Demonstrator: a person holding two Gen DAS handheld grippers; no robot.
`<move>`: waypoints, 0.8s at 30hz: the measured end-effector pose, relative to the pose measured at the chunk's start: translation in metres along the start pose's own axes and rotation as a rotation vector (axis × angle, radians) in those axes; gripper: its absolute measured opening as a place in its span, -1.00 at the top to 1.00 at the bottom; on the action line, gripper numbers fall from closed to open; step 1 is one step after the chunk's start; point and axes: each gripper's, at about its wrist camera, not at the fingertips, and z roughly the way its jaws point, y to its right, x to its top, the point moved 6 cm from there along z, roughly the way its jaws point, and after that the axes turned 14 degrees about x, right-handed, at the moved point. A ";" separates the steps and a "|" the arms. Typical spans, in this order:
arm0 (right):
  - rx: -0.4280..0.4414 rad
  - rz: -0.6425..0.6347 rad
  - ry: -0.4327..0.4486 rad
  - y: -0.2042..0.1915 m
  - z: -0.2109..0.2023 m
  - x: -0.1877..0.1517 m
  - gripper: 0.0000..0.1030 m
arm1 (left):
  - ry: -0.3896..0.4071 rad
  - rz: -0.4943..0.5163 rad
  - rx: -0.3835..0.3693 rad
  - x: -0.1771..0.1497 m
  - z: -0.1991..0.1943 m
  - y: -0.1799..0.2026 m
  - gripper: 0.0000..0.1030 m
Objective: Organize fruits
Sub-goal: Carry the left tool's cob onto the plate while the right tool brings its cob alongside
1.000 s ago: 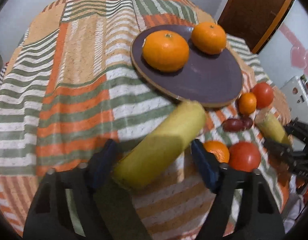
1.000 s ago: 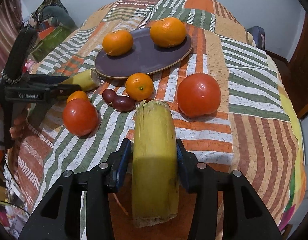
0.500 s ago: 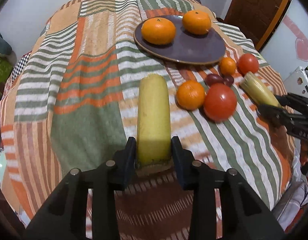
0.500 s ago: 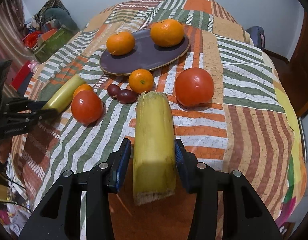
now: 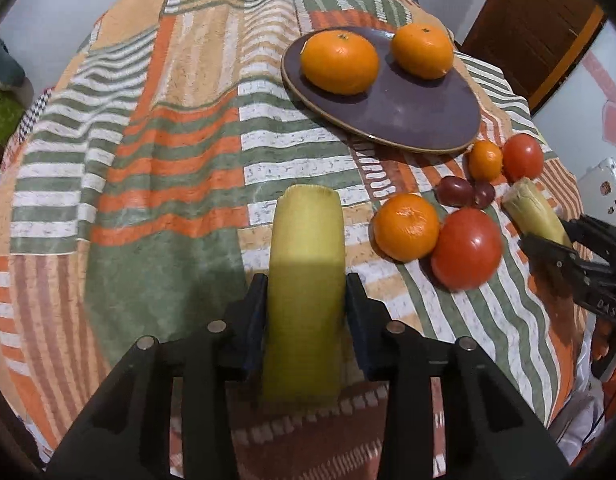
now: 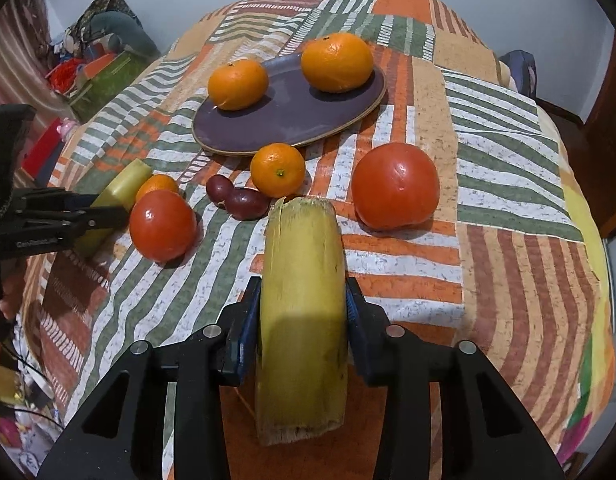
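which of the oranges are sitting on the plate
The two large oranges sit on the purple plate; both smaller ones lie on the cloth.

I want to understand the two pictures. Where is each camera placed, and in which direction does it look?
Left wrist: sits on the left gripper, looks steeply down at the table; its own fingers pinch a yellow piece; the right gripper shows at the side.
Right wrist: sits on the right gripper, looks down likewise; its fingers pinch a banana piece; the left gripper shows.
Shared: plate with two oranges, tomatoes.
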 end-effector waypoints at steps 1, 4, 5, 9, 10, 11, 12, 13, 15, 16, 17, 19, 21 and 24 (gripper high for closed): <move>-0.003 -0.004 0.005 0.000 0.000 0.000 0.30 | -0.001 -0.013 -0.007 0.001 0.004 0.000 0.27; 0.004 0.009 0.024 0.001 -0.002 0.000 0.30 | 0.006 -0.038 -0.011 0.005 0.006 -0.002 0.26; 0.010 0.022 0.032 0.002 -0.004 0.001 0.30 | 0.006 -0.043 -0.011 0.005 0.006 -0.003 0.26; 0.018 0.028 0.065 -0.001 -0.012 0.003 0.31 | 0.011 -0.044 0.015 0.004 0.000 -0.003 0.27; 0.020 0.025 0.072 -0.002 -0.014 0.004 0.31 | 0.019 -0.041 0.018 0.004 -0.003 -0.002 0.27; 0.021 0.022 0.077 -0.003 -0.016 0.005 0.31 | 0.037 -0.037 0.025 0.005 -0.008 -0.002 0.27; 0.023 0.020 0.087 -0.004 -0.020 0.007 0.31 | 0.047 -0.038 0.031 0.004 -0.013 -0.003 0.27; 0.024 0.021 0.094 -0.005 -0.021 0.009 0.31 | 0.061 -0.040 0.036 0.005 -0.018 -0.004 0.28; 0.030 0.023 0.118 -0.005 -0.026 0.014 0.31 | 0.086 -0.052 0.026 0.010 -0.029 -0.005 0.28; 0.031 0.023 0.130 -0.006 -0.029 0.017 0.31 | 0.097 -0.058 0.019 0.012 -0.035 -0.004 0.28; 0.032 0.021 0.141 -0.006 -0.032 0.021 0.31 | 0.111 -0.062 0.016 0.015 -0.041 -0.004 0.28; 0.029 0.011 0.160 -0.008 -0.036 0.027 0.31 | 0.147 -0.063 0.020 0.021 -0.054 -0.002 0.28; 0.023 -0.004 0.173 -0.010 -0.039 0.034 0.31 | 0.171 -0.063 0.023 0.026 -0.062 0.001 0.28; 0.015 -0.022 0.194 -0.011 -0.042 0.045 0.31 | 0.198 -0.065 0.012 0.036 -0.072 0.005 0.28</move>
